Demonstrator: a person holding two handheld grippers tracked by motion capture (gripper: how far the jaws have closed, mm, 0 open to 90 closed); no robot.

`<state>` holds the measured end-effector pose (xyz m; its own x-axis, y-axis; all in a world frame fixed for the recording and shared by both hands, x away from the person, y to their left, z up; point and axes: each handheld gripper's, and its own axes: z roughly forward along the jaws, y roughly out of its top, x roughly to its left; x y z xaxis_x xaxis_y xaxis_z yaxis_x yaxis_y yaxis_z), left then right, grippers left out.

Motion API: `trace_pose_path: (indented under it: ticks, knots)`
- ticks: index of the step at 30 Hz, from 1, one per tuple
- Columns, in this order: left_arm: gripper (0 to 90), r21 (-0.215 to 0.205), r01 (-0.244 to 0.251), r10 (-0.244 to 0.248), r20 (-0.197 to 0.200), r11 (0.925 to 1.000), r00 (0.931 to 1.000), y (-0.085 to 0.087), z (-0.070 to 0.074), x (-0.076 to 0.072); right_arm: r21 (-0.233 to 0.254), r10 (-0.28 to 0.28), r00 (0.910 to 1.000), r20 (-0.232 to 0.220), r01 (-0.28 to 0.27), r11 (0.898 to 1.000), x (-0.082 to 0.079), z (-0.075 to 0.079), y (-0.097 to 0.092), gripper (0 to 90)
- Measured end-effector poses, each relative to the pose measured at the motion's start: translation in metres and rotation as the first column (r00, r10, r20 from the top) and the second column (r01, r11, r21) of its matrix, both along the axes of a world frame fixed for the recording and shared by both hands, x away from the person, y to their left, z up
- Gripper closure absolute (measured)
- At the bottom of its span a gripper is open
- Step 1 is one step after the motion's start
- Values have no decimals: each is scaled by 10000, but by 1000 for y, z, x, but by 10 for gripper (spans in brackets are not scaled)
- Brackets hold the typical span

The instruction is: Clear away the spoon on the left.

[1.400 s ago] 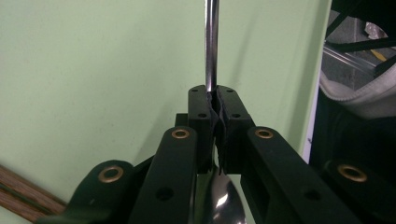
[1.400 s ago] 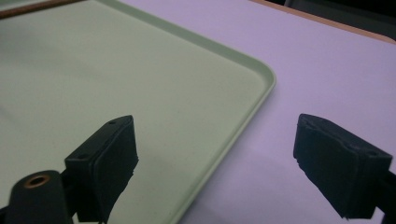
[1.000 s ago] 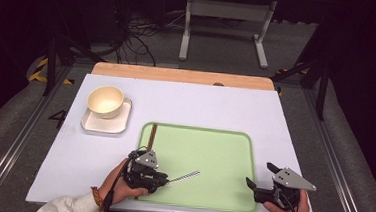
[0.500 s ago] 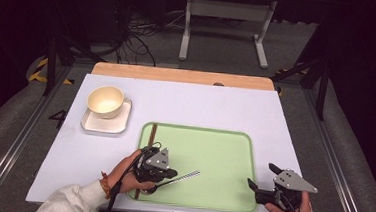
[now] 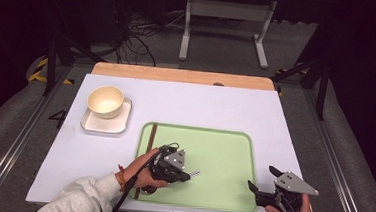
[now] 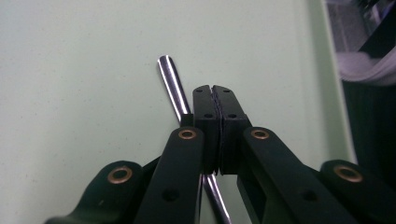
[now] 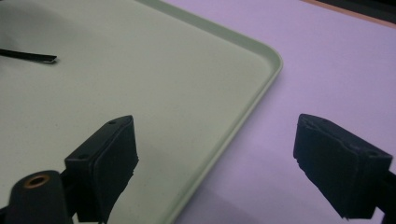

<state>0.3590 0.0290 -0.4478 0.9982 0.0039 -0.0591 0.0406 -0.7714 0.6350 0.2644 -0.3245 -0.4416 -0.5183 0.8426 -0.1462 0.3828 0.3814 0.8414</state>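
Since the left gripper (image 6: 212, 88) is clenched pad to pad with no gap, we read the pinch as a likely miss. The metal utensil handle (image 6: 170, 84) runs beside and under its left jaw, not visibly between the pads. It lies flat on the green tray (image 6: 84, 51), near the tray's front left, slim, shiny and round-tipped. We can't see its working end.

The right gripper (image 7: 219, 140) hangs released over the tray's near right corner, holding nothing. A brown stick (image 5: 153, 136) lies along the tray's left rim. The bowl (image 5: 105, 100) sits on its square plate (image 5: 94, 125), well apart.

Our call: pickup not secured, lift and placement both left.
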Motion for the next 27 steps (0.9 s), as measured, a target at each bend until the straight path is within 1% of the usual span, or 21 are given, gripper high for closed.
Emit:
trace_pose_path:
  ticks: [1,2,3,4,5,7,8,10,12,13,14,15,17,18,19,21,23,24,25,26,27]
  knots:
    - [886,-11,-55,55,-102,10000,9999,0,-1,1,-50,5,10000,-34,-5,10000,0,0,0,139]
    - [886,-22,-61,60,-147,10000,9999,0,-1,2,104,-72,10000,-67,73,9999,0,-1,-1,140]
    - [886,-16,-92,92,-60,10000,9999,0,-1,3,209,-108,9999,-86,110,9997,1,0,-1,140]
    - [886,-27,-134,134,-42,9999,9999,1,-1,4,177,-33,10000,-62,34,9998,1,0,0,139]
    - [884,-55,-283,282,-201,9996,9994,3,-2,6,14,97,9999,-76,-97,10000,1,-1,0,139]
    - [882,37,-527,527,44,9986,9986,6,-1,8,268,-54,9997,-218,60,9996,2,-2,0,140]
    - [881,16,-598,598,117,9982,9981,7,-1,8,296,18,9999,-156,-13,9996,3,-1,2,139]
    - [880,11,-830,831,-78,9965,9965,11,-1,11,-32,170,9997,-164,-171,9998,3,-2,4,137]
    - [873,114,-1018,1017,95,9947,9948,16,0,14,400,109,9996,-249,-99,9991,4,-1,5,138]
    - [874,124,-1088,1086,159,9940,9940,19,0,15,305,206,9995,-222,-200,9993,4,0,6,137]
    - [874,117,-1357,1357,-5,9907,9908,25,0,18,68,315,9993,-207,-314,9995,5,-1,7,136]
    - [868,107,-1480,1480,-59,9889,9890,29,0,20,127,249,9992,-318,-245,9996,6,-1,8,137]
    - [871,138,-1564,1564,42,9876,9877,34,0,21,151,352,9990,-279,-348,9993,7,-1,9,136]
    - [869,265,-1830,1825,218,9827,9830,42,1,23,10,401,9989,-257,-401,9992,7,-2,10,136]
    - [864,251,-1993,1992,68,9796,9799,47,1,25,-71,380,9989,-291,-382,9992,8,-2,10,136]
    - [862,209,-2064,2064,11,9783,9785,52,0,25,251,328,9988,-357,-319,9992,9,-2,10,137]
    - [862,287,-2235,2233,118,9743,9747,62,1,25,251,359,9989,-305,-351,9991,9,-2,10,137]
    - [857,316,-2440,2440,29,9693,9698,72,1,26,-74,411,9987,-298,-414,9991,10,-2,12,136]
    - [851,216,-2492,2495,-125,9682,9683,75,0,26,3,414,9985,-347,-414,9991,11,-3,12,136]
    - [850,220,-2507,2511,-148,9678,9679,79,0,25,88,421,9985,-352,-418,9991,11,-3,12,136]
    - [855,260,-2525,2527,-81,9673,9675,82,0,24,17,459,9985,-308,-459,9989,11,-2,13,136]
